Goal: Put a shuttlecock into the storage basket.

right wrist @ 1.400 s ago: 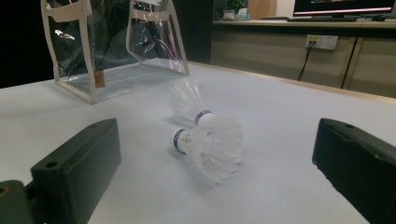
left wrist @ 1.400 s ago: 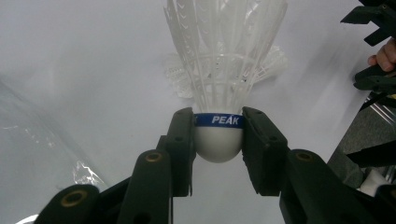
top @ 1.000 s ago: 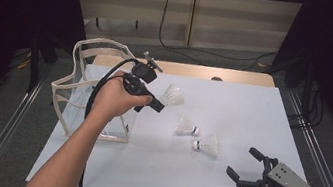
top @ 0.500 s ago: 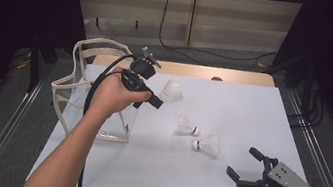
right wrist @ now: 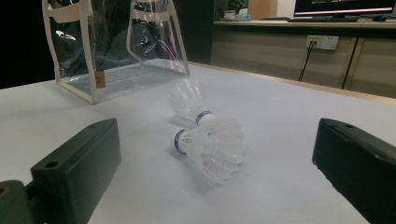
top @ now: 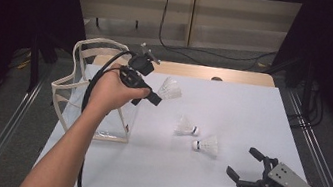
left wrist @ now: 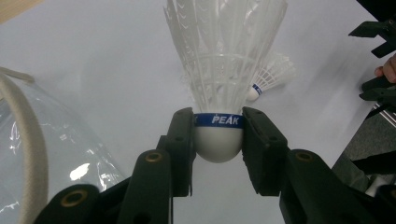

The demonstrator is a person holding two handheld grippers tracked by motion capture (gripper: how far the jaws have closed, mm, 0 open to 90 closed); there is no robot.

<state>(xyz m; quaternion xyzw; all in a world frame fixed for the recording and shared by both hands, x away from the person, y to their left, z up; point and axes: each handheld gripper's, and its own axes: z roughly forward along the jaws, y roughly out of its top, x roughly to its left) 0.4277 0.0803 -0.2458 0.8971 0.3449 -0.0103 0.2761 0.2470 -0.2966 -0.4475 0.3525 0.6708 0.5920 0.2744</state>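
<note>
One light, easily crushed shuttlecock [left wrist: 219,79] was pinched by its hard round cork, the best place to hold it, in the left gripper [left wrist: 218,140] near the clear bag [top: 98,93] at the table's [top: 253,107] left edge, while the right gripper [top: 249,168] stood wide open and empty.

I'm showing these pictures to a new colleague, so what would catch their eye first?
Probably the shuttlecock clamped by its cork in the left gripper, held above the table beside the clear bag at its left edge. Next, two more shuttlecocks lying mid-table, apart from the open right gripper near the front right corner.
</note>
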